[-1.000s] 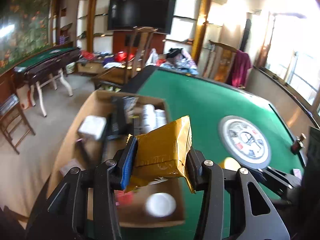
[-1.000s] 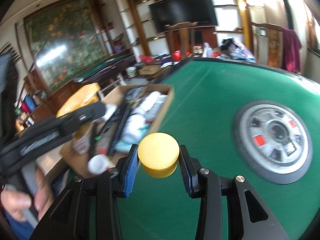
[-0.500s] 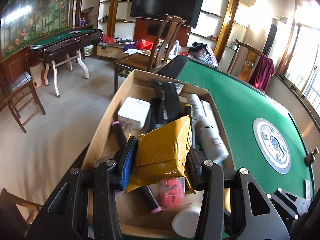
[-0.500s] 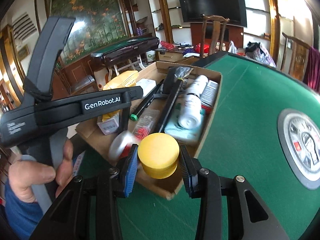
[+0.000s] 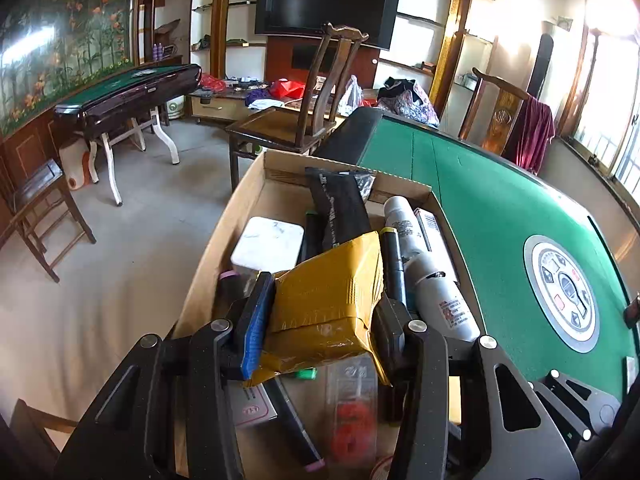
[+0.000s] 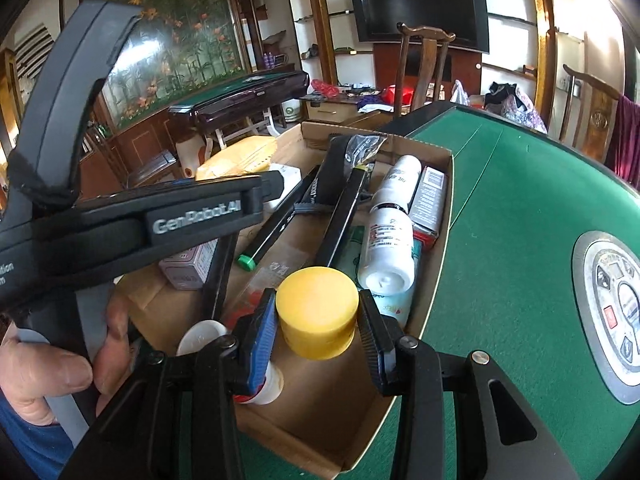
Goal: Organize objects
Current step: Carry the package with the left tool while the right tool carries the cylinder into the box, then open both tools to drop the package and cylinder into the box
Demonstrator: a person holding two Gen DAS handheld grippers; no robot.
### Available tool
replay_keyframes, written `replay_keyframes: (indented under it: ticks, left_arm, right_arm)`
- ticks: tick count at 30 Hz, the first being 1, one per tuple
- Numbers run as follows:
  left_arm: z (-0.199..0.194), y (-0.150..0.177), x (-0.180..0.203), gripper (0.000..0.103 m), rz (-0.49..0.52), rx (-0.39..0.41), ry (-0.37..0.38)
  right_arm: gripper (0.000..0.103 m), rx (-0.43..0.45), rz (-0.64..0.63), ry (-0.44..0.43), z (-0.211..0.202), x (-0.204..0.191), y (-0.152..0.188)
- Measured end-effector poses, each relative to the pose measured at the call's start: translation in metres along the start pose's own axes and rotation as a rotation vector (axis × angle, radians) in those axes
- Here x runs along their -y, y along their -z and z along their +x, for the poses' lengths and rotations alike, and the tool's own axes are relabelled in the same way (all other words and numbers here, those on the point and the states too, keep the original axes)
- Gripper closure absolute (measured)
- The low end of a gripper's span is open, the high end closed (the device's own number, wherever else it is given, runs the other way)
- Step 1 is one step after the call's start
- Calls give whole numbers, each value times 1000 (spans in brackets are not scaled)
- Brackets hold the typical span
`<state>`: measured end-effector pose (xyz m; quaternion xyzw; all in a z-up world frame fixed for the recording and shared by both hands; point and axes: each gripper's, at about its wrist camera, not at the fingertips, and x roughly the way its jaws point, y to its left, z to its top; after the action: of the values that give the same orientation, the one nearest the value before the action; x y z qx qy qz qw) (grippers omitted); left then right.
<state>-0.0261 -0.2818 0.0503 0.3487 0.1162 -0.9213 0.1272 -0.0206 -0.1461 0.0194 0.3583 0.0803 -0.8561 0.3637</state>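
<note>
The left fingers clench a crumpled gold packet, one pad pressed to each side, and hold it above the open cardboard box. The right fingers clench a yellow cap the same way, above the near end of that box. The box sits at the edge of the green surface, with bare felt stretching away beside it. Inside lie a white square case toward the far side wall, long black marker pens down the middle, and a white bottle against the wall next to the felt. A round white lid lies at the near end. In the right wrist view, a hand grips the handle of the left tool beside the box
</note>
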Motion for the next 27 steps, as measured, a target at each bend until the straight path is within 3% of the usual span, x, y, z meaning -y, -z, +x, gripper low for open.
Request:
replay_keyframes:
  ticks: [17,27]
  left_arm:
    - [21,2,2,57,-29,-47,49]
    - [18,6,4,48,-26,-45,52]
  right_arm:
    - [63,-27,13,-24,5,4,7]
    - [63,-14,29,-28,-4,9,6]
